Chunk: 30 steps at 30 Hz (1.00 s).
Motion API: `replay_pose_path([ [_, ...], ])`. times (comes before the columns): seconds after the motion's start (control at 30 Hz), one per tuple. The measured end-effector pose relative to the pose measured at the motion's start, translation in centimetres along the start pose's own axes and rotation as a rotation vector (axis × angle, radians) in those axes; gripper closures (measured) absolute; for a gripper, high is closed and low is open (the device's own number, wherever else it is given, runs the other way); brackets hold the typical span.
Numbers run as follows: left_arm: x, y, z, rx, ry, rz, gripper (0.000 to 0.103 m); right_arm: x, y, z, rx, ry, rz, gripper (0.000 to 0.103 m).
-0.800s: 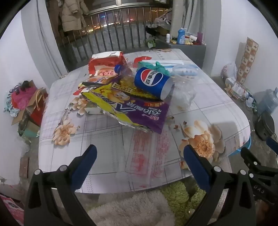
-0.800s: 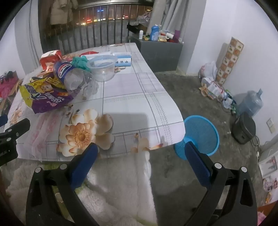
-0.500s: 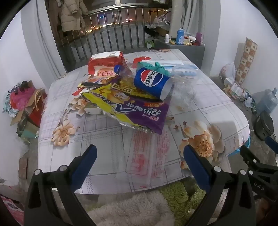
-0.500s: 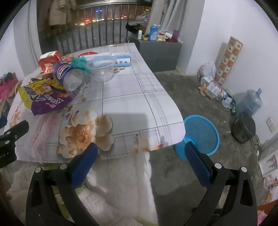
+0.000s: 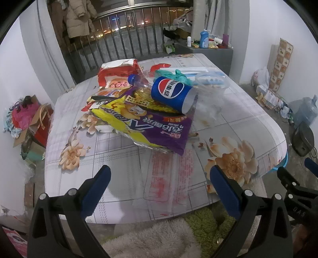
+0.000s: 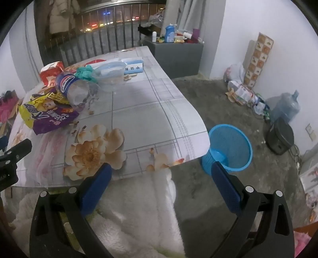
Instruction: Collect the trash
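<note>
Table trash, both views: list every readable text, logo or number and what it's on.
Pepsi globe logo with Chinese characters, seen rotated: on the blue cup.
Large Chinese characters, upside down, not legible to me: purple snack bag.
Three dark characters, too blurred: white-blue box.
"DAS", uncertain: right tool's black frame.
Red print under the table cover: too faint.
Red bag: no legible text.

A flowered cloth covers the table (image 5: 123,174), and a fluffy white blanket (image 6: 139,214) lies just below its near edge. Beyond the table, railing bars (image 5: 127,37) stand before city lights, a pale coat (image 5: 79,17) hanging at their left. Over on the floor by the right wall sits a big water jug (image 6: 286,107), with a dark round appliance (image 6: 280,137) just beside it.
</note>
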<state>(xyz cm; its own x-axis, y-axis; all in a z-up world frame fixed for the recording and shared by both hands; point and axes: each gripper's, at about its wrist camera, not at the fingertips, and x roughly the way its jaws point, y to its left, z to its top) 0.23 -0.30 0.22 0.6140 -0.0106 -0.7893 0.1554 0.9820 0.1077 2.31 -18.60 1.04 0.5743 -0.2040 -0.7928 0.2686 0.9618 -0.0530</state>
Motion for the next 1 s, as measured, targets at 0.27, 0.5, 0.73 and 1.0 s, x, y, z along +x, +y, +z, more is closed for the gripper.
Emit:
replay_pose_path([
  [0.27, -0.18, -0.29, 0.12, 0.013, -0.007, 0.012, 0.006, -0.07, -0.08, -0.19, -0.004, -0.005, 0.016, 0.008],
  [0.5, -0.29, -0.31, 0.19, 0.01, -0.008, 0.015, 0.006, -0.37, -0.27, -0.14, -0.004, -0.011, 0.021, 0.008],
  [0.73, -0.4, -0.29, 0.25, 0.011, -0.009, 0.017, 0.006, -0.31, -0.17, -0.1, -0.001, -0.01, 0.021, 0.008],
  [1.0, -0.56, -0.19, 0.4, 0.007, -0.008, 0.023, 0.006, -0.28, -0.12, -0.09, -0.003, -0.009, 0.023, 0.008],
])
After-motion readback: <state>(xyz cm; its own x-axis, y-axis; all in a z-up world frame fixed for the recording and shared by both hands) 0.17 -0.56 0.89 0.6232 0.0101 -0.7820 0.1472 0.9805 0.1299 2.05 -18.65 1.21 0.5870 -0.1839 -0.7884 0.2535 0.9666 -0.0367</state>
